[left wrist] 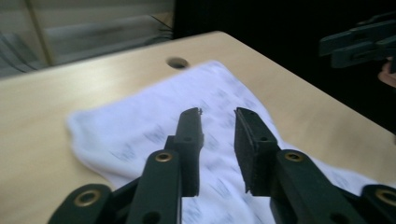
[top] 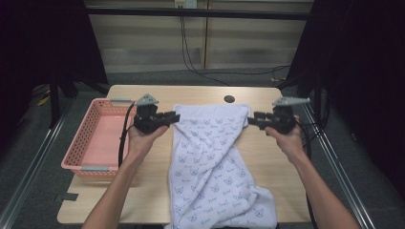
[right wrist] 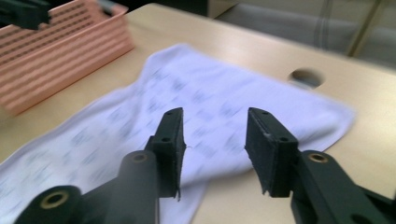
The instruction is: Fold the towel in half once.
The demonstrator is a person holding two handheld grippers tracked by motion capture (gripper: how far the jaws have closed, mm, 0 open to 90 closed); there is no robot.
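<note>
Our left gripper [top: 173,117] and right gripper [top: 253,119] hover open and empty at the towel's [top: 210,157] far corners — its near end overhanging the table [top: 267,157]. An uneven pinch could bunch it — or drag it off.

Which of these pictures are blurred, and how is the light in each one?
High view: sharp on the towel and basket, table lit evenly, black surroundings. Left gripper view: jaws sharp, towel print and table smeared by motion, dark at upper right. Right gripper view: jaws sharp, towel and basket smeared.
</note>
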